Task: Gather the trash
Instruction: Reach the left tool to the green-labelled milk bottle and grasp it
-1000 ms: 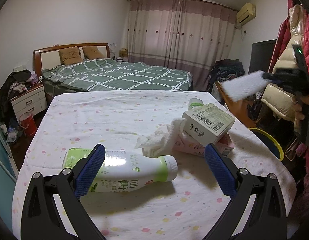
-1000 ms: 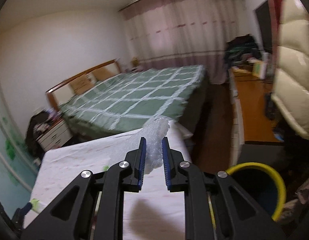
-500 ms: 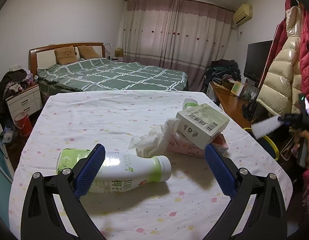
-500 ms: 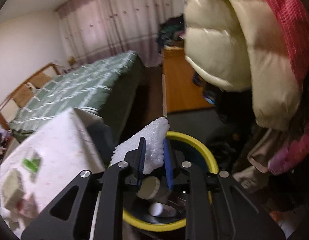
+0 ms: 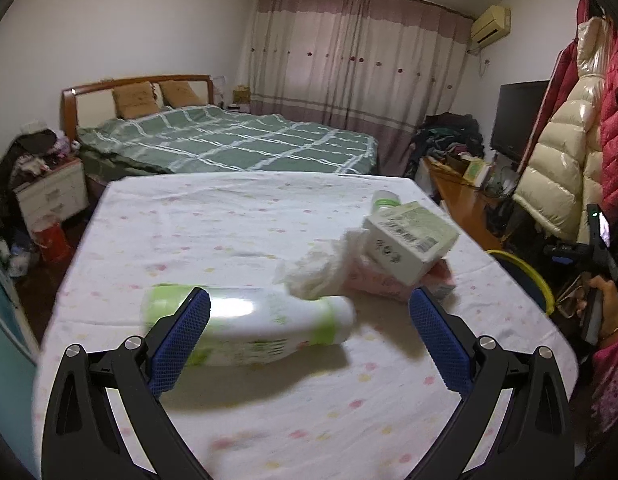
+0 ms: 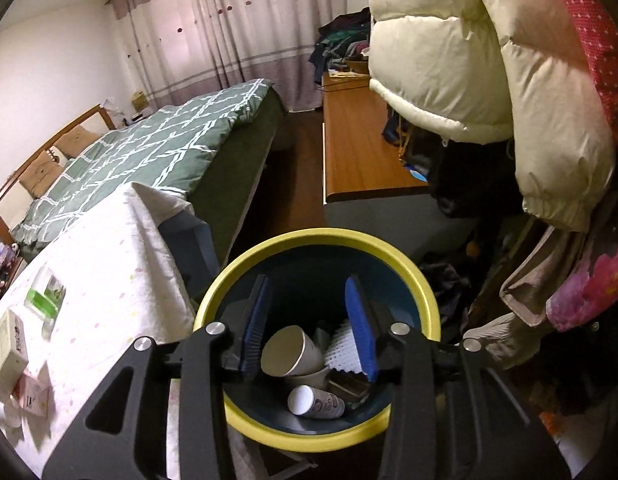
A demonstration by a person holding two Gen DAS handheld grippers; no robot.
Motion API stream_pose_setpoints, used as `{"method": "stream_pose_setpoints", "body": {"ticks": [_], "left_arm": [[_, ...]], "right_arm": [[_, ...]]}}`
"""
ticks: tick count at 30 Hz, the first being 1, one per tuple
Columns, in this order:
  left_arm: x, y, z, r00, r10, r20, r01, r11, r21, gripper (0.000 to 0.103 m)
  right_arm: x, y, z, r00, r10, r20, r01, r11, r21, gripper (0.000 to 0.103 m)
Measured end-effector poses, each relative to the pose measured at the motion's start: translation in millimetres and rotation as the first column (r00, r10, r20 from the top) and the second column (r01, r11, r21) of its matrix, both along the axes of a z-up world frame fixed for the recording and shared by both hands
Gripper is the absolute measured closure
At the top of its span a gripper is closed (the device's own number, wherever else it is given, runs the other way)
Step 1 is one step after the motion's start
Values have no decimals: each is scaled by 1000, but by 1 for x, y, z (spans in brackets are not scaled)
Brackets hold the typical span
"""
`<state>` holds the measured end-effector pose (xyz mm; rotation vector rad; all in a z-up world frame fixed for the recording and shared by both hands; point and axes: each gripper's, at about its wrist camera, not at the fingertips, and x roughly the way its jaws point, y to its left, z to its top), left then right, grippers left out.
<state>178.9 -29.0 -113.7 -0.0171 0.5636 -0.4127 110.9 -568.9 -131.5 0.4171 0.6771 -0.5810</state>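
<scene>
Foam is dropping into the yellow-rimmed bin; your right gripper jaws have just been opening, empty. Left gripper is gaping over the bottle.

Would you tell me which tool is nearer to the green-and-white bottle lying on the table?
Left. The left tool hovers open just over the bottle; the right tool is off the table's edge, above the yellow-rimmed bin.

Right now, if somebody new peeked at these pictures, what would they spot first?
Probably the yellow-rimmed bin beside the table, with paper cups and a white foam piece lying inside, right under the open right gripper. Then the green-and-white bottle lying on the spotted tablecloth, between the open left gripper's blue pads.
</scene>
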Motion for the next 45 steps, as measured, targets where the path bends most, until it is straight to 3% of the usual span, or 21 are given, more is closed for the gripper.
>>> {"method": "stream_pose_setpoints", "body": {"ticks": [4,8,16,22,29,32,35,37,41,43,45], "left_arm": [[0,25,0,998,63,-6,-63,996,56,5],[8,48,-4,996,78,-44,-76,996,52,5],[39,54,-31,981,-19,-194,19,1000,-1,5],[18,39,-29,973,-109,-202,109,994,-9,5],[-24,14,-25,936,-261,-238,260,965,-34,5],[-46,4,-15,917,-337,-212,339,940,-26,5],[-55,-1,1,925,-343,-167,352,936,28,5],[-48,-2,8,931,-329,-160,340,940,45,5],[-13,-13,11,934,-280,-221,305,948,88,5],[7,-20,8,926,-247,-287,290,949,120,5],[25,-29,3,899,-240,-366,306,943,133,5]], "right_arm": [[1,3,-6,1000,17,-4,-17,1000,21,65],[5,7,-11,999,31,-10,-30,999,36,65],[9,17,-8,998,59,-1,-59,997,43,65],[8,16,-8,998,58,3,-58,997,50,63],[7,16,-9,998,67,14,-68,996,63,63],[7,17,-9,997,74,15,-75,995,65,63],[8,17,-9,997,78,19,-79,994,69,63],[8,16,-9,997,79,24,-80,994,73,63],[8,19,-9,996,84,27,-86,993,81,63],[8,19,-9,996,88,26,-90,992,83,62],[9,19,-9,995,94,28,-96,992,84,61]]}}
